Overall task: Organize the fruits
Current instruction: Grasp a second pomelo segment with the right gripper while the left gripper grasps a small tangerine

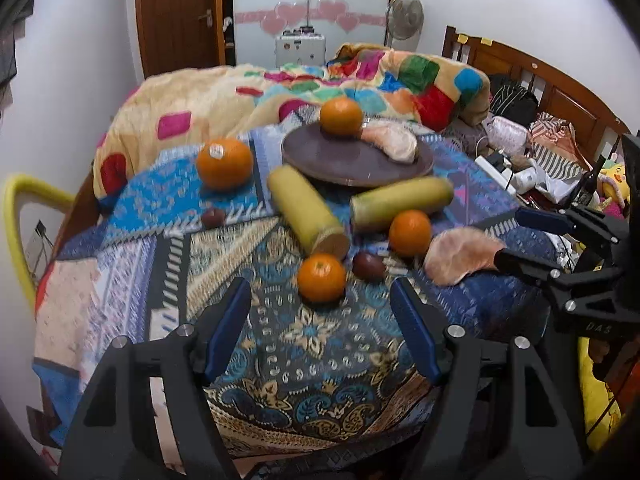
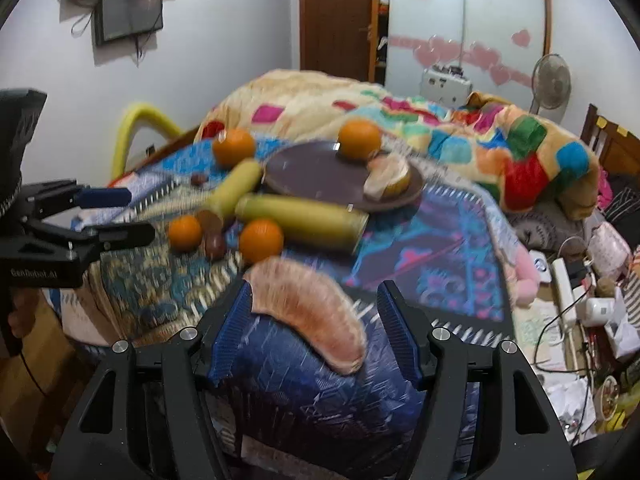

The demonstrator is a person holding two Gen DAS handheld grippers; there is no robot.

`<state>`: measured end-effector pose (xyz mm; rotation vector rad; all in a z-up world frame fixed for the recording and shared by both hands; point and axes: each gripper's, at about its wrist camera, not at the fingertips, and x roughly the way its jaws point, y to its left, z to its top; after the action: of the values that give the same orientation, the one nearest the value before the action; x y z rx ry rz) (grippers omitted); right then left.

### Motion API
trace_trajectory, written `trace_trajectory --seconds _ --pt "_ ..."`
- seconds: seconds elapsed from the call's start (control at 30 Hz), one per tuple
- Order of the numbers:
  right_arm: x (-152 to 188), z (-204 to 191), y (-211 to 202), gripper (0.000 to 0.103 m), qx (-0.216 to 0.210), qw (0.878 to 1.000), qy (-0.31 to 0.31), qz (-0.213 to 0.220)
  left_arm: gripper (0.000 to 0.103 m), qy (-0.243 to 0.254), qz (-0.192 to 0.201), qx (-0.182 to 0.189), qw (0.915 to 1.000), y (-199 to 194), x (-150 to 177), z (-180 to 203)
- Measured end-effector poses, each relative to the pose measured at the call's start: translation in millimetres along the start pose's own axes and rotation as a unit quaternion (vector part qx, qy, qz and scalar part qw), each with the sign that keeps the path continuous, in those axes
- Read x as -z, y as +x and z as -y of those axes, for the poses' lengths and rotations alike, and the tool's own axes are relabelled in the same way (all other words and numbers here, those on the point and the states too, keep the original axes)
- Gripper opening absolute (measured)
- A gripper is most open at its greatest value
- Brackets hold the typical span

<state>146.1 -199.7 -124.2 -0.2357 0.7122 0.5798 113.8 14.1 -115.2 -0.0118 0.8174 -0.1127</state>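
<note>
A brown plate (image 1: 352,162) on the patterned cloth holds an orange (image 1: 341,117) and a pomelo wedge (image 1: 394,141). In front of it lie two yellow-green cane pieces (image 1: 306,210), three more oranges (image 1: 321,277) and two small dark fruits (image 1: 368,266). A second pomelo wedge (image 2: 308,308) lies at the cloth's near right edge, between the open fingers of my right gripper (image 2: 314,320), which stands around it without closing. My left gripper (image 1: 320,324) is open and empty, just short of the nearest orange.
A colourful blanket (image 1: 360,76) is heaped behind the plate. Cables, a power strip (image 2: 564,288) and clutter lie to the right on the bed. A yellow chair back (image 1: 16,216) stands at the left. A door and a fan are at the back.
</note>
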Motion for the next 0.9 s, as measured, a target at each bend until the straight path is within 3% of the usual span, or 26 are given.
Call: trace_trajectory --seconds 0.23,0.4,0.5,0.73,0.9 --pt "13 1 25 0.065 0.002 1.0 -0.011 -0.027 0.07 -0.011 -0.018 0.012 0.9997 19 14 -6" --pt "12 5 33 0.066 -0.02 0.999 -0.003 -0.029 0.058 -0.01 -0.026 0.023 0.9994 31 11 -6" --pt "10 7 37 0.065 -0.035 0.999 0.0 -0.029 0.056 -0.005 -0.024 0.021 0.9995 36 9 -5" --pt "13 5 32 0.047 -0.04 0.999 -0.003 -0.02 0.043 -0.002 -0.02 0.022 0.9996 45 -1 -1" --pt "16 6 27 0.042 -0.035 0.999 -0.002 -0.016 0.034 -0.009 -0.018 0.018 0.9996 46 -2 -4"
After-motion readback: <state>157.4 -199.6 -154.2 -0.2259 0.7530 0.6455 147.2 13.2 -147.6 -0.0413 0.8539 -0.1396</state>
